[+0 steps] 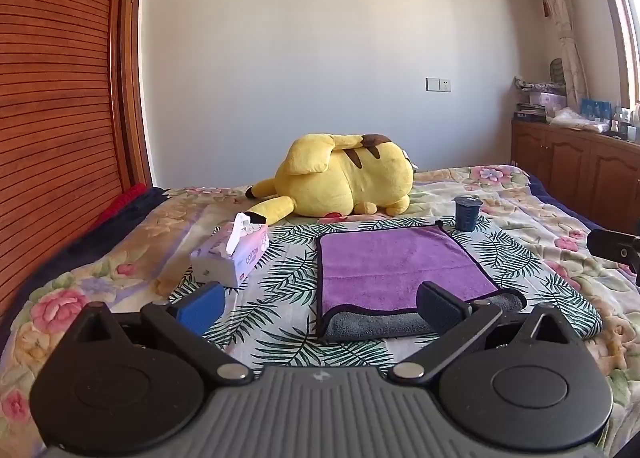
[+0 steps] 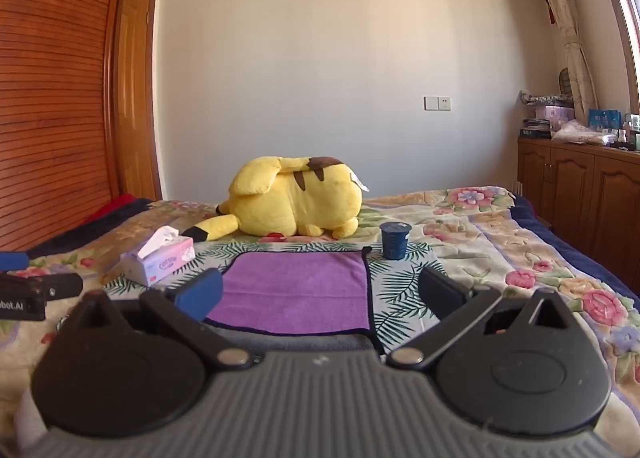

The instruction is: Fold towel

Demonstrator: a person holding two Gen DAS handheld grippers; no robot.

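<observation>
A purple towel (image 1: 396,262) with a dark border lies flat on a leaf-print cloth on the bed; its near edge is turned up and shows the grey underside. My left gripper (image 1: 320,306) is open and empty, just short of the towel's near left corner. In the right wrist view the towel (image 2: 296,286) lies straight ahead. My right gripper (image 2: 320,294) is open and empty, its fingers spread either side of the towel's near edge. The other gripper shows at the left edge of the right wrist view (image 2: 32,290).
A tissue box (image 1: 236,254) sits left of the towel. A dark blue cup (image 1: 466,214) stands upright at the towel's far right corner. A yellow plush toy (image 1: 344,182) lies behind. A wooden wardrobe (image 1: 60,98) is on the left, cabinets (image 1: 580,170) on the right.
</observation>
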